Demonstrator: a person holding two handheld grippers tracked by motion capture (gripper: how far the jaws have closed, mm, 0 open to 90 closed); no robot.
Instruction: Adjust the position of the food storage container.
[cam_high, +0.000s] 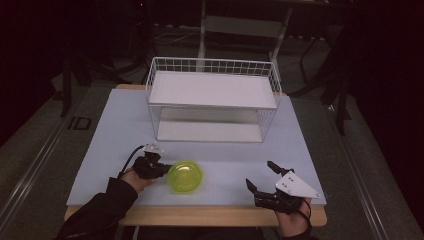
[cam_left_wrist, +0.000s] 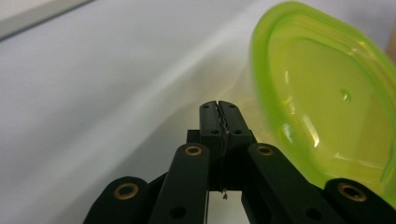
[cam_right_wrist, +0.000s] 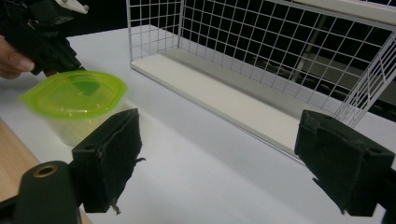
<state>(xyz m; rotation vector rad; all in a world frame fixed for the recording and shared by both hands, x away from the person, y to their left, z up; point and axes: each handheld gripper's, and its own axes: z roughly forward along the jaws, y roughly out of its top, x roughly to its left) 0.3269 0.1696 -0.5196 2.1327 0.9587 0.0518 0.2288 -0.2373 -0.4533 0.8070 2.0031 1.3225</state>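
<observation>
A translucent lime-green container with a lid (cam_high: 185, 176) stands on the white table top (cam_high: 115, 140), near the front and left of centre. My left gripper (cam_high: 161, 168) is shut with nothing between its jaws. Its tip lies right against the container's left side. In the left gripper view the closed jaws (cam_left_wrist: 218, 108) meet beside the green lid (cam_left_wrist: 327, 102), which looks slightly blurred. My right gripper (cam_high: 259, 173) stands open at the front right, well apart from the container. Its wide-set jaws (cam_right_wrist: 224, 158) frame bare table, with the container (cam_right_wrist: 74, 95) and the left gripper (cam_right_wrist: 46, 42) farther off.
A white wire rack with a shelf on top and a base board (cam_high: 212, 100) stands at the back middle of the table, with its mesh (cam_right_wrist: 261, 56) close to the right gripper. The table's wooden front edge (cam_high: 200, 216) runs below both hands.
</observation>
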